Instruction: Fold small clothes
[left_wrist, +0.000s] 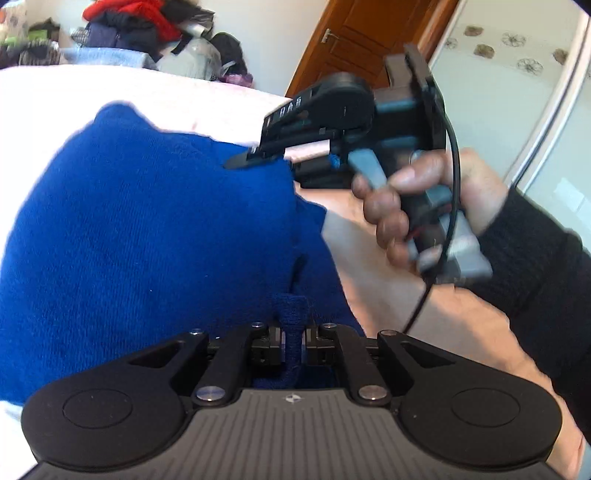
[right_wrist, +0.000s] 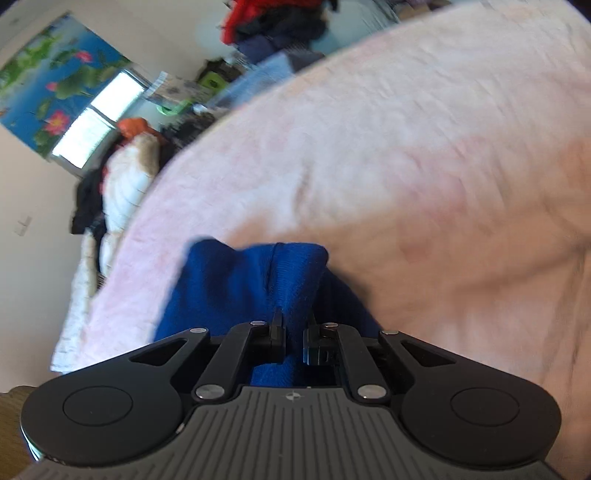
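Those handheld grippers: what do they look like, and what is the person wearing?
Each gripper is matte black, with two round discs, a ribbed grey centre plate and silver bolts. The right gripper has a grey trigger handle and a thin black cable. The right hand emerges from a black knit sleeve.

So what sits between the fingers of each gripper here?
Blue knit fabric in both. The left gripper pinches a narrow bunched fold of the blue garment, seen in the left wrist view; the right gripper has closed on its edge, seen in the right wrist view.

Blue knit garment (left_wrist: 147, 229); fuzzy pink blanket (right_wrist: 406, 166).
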